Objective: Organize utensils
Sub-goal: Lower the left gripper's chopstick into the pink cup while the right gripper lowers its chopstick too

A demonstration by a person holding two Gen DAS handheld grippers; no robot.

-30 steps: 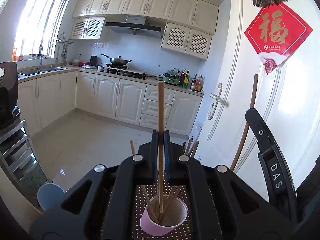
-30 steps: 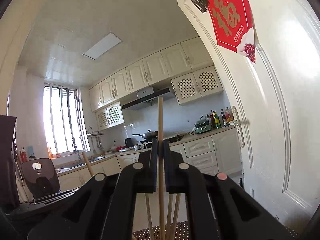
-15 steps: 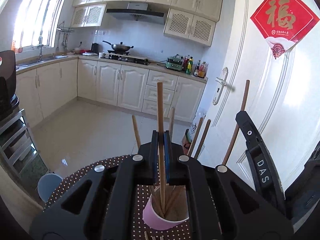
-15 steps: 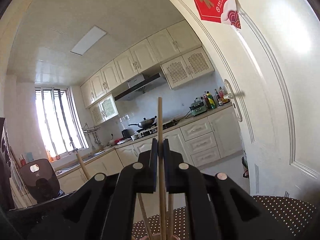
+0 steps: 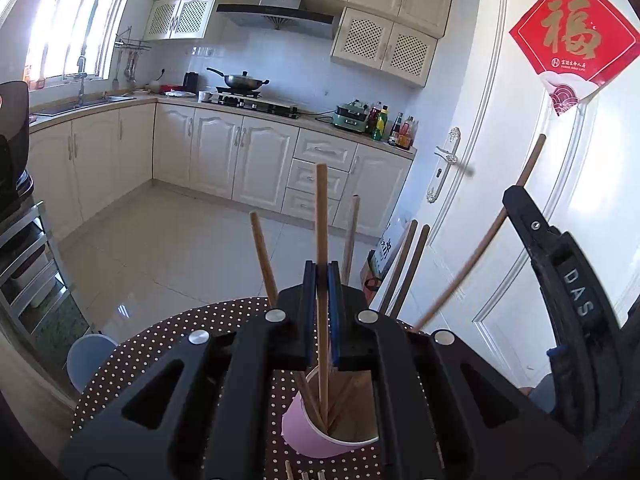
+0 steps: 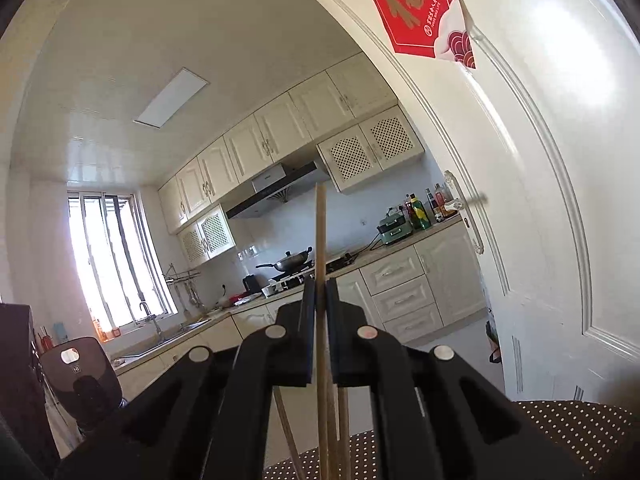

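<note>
A chopstick (image 5: 321, 240) is being pinched upright by the left tongs (image 5: 322, 312), closed on it, its lower end reaching down inside the pink cup (image 5: 304, 432). Another stick (image 6: 320, 248) is being clamped upright by the closed right tongs (image 6: 319, 320). More chopsticks (image 5: 262, 256) are being held leaning in the cup, which is standing on the dotted desk (image 5: 160, 344).

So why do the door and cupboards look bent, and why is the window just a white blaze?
Left wrist view: the fisheye lens bows the door and cupboards; the window is overexposed by daylight, with glare on the floor tiles. Right wrist view: same curving, stronger toward the edges, dark corners, the window washed out; the chopstick in the right gripper stays sharp.
</note>
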